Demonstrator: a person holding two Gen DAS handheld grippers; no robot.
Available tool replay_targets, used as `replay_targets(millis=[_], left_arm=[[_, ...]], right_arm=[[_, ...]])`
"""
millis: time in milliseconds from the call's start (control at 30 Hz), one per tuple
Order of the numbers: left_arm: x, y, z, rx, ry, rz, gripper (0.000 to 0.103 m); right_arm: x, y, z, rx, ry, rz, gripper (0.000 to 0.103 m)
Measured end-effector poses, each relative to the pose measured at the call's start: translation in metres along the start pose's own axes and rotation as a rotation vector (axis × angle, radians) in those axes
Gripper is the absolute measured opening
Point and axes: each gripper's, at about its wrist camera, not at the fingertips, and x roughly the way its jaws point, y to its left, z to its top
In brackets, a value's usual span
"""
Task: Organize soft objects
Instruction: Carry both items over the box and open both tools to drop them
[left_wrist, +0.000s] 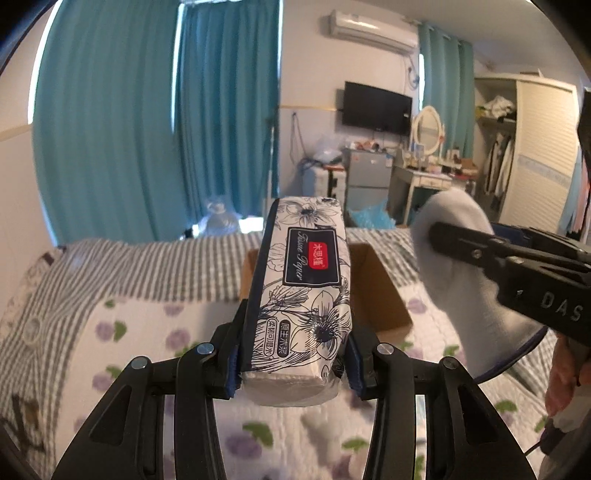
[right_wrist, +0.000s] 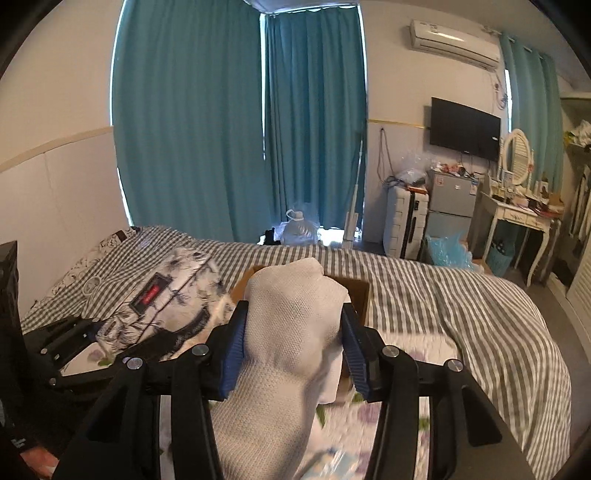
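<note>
**Tongs loaded on both sides, above the bed**

Left tongs (left_wrist: 293, 363): clamped on the near end of a tissue pack (left_wrist: 303, 280), pads pressing its two long sides. Pack wrapped in white film with dark flower print and a navy label with a red patch. It sticks straight out ahead of the tongs, held in the air, its far end over the cardboard box (left_wrist: 384, 291).

Right tongs (right_wrist: 293, 350): clamped on a white sock (right_wrist: 291, 317), knit and bunched, blue pads squeezing it from both sides. Toe end bulges forward past the tips; the rest hangs back and down between the arms.

Box: open, brown, sits on the bed just ahead of both tongs. From the right wrist view the sock covers most of it; only corners of the box (right_wrist: 360, 295) show.

Bed (left_wrist: 155, 266): grey-striped sheet farther out, flower-print quilt (left_wrist: 177, 332) below the tongs.

Right tongs with the sock appear to the right of the left tongs, near them, not touching the pack.
</note>
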Motion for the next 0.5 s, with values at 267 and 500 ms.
replay_targets(millis=[267,500], left_arm=[[0.105,0.011,0.018,-0.024,0.072,0.006,0.043],[0.158,0.017,0.011,-0.033,0.113,-0.007,0.049]], right_arm=[[0.121,-0.033,0.017,-0.026,0.067,0.003,0.048],[0.19,-0.049,0.005,-0.019,0.11,0.026,0.048]])
